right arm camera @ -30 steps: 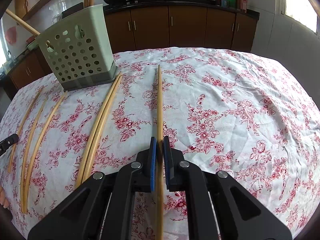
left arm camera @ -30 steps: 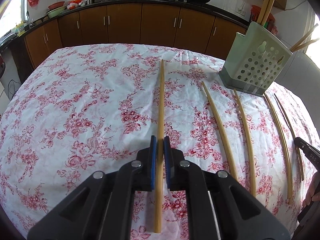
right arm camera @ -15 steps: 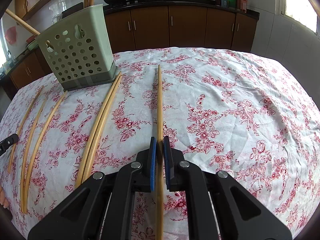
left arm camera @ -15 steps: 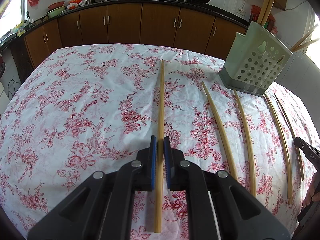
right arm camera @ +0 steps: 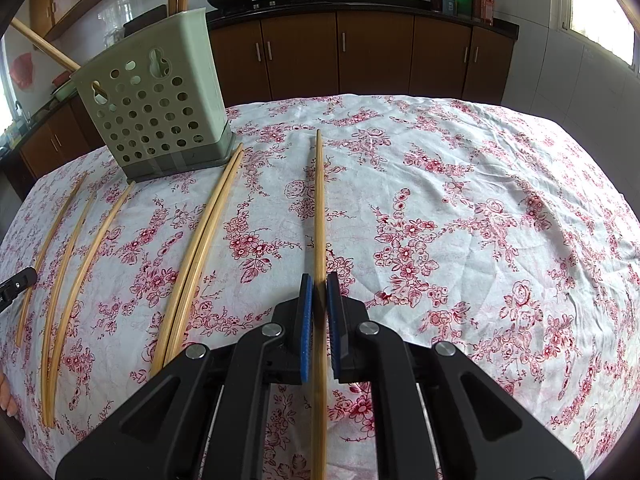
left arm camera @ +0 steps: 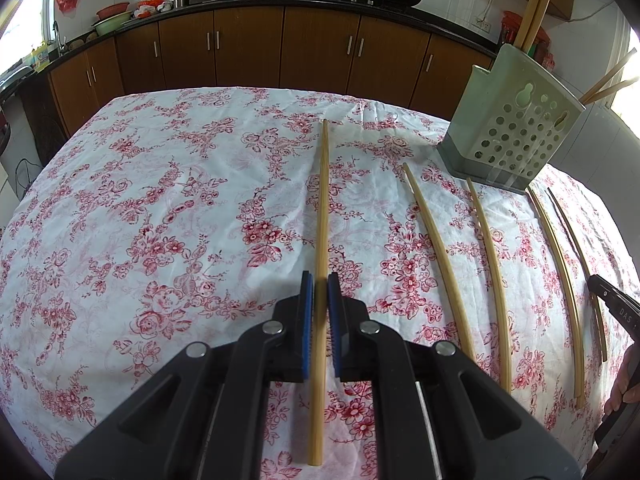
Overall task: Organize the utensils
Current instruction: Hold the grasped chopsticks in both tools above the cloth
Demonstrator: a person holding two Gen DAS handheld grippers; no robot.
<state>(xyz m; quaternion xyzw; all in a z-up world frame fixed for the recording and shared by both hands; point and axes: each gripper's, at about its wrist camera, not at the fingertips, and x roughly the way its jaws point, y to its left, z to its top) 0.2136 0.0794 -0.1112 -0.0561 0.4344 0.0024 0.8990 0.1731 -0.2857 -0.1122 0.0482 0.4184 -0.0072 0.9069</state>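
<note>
Several bamboo chopsticks lie on a floral tablecloth [left arm camera: 160, 200]. My left gripper [left arm camera: 320, 284] is shut on one chopstick [left arm camera: 322, 208] that runs straight ahead between its blue pads. My right gripper [right arm camera: 319, 284] is shut on another chopstick [right arm camera: 319, 200] in the same way. A pale green perforated utensil holder [left arm camera: 516, 128] stands far right in the left wrist view and far left in the right wrist view [right arm camera: 156, 108]; a few chopsticks stand in it.
Loose chopsticks [left arm camera: 440, 240] lie right of my left gripper and others [right arm camera: 196, 248] lie left of my right gripper. The right gripper's tip [left arm camera: 612, 304] shows at the left view's right edge. Brown cabinets [left arm camera: 320, 48] stand behind the table.
</note>
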